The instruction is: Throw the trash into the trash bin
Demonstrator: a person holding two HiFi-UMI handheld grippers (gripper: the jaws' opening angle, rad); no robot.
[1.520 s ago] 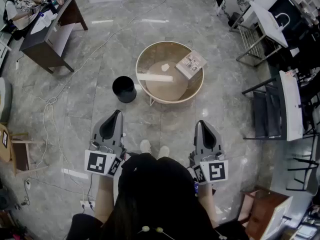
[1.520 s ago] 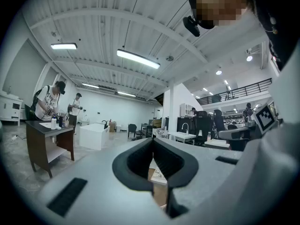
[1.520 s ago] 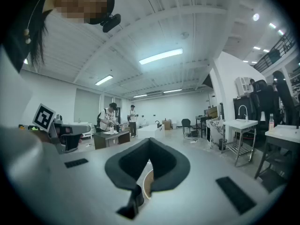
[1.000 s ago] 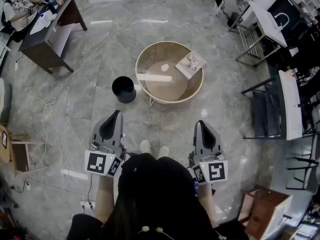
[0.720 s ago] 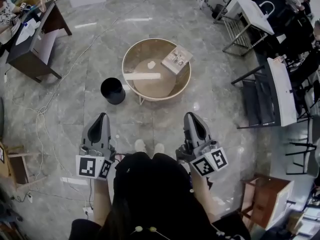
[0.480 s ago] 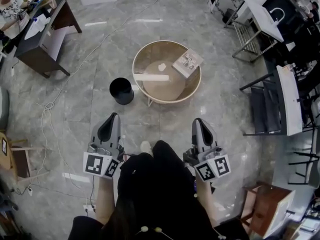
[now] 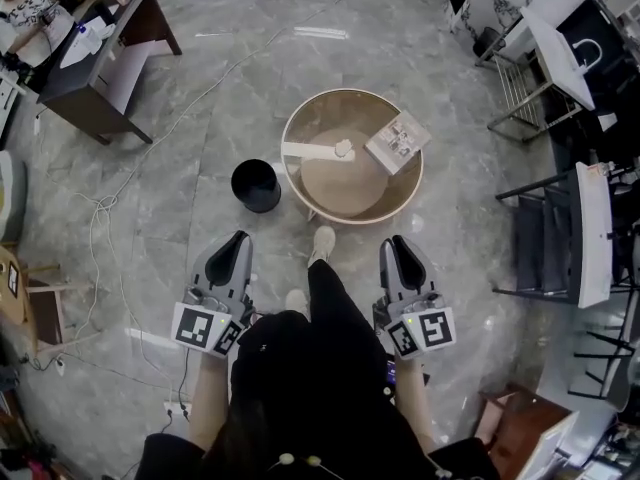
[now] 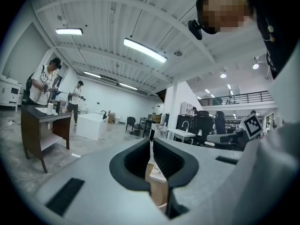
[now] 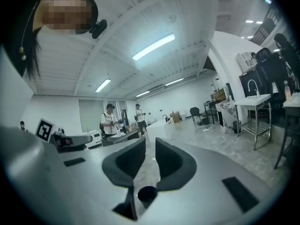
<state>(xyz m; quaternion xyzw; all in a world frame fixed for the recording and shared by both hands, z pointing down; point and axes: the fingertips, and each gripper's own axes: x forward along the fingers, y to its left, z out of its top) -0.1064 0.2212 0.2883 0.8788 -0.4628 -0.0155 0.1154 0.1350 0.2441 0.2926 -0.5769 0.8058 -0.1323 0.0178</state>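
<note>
A crumpled white paper scrap (image 7: 343, 148) lies on the round low table (image 7: 300, 193), next to a white strip (image 7: 308, 152) and a printed booklet (image 7: 398, 142). The black trash bin (image 7: 256, 185) stands on the floor left of the table. My left gripper (image 7: 237, 242) and right gripper (image 7: 396, 245) point level toward them, short of both, and hold nothing. The left gripper (image 8: 151, 143) shows only a thin slit, with the booklet (image 8: 157, 173) visible through it. The right gripper (image 9: 150, 144) is opening around empty air, with the bin (image 9: 146, 194) seen low in its gap.
The person's shoe (image 7: 322, 242) is planted between the grippers, just before the table. A cable (image 7: 120, 183) runs across the floor at left. A dark desk (image 7: 95, 68) with a seated person stands far left. Chairs and white tables (image 7: 590, 228) line the right side.
The person has stepped forward, one foot now ahead near the table. Both grippers moved forward and slightly down with the body. Table and bin look nearer.
</note>
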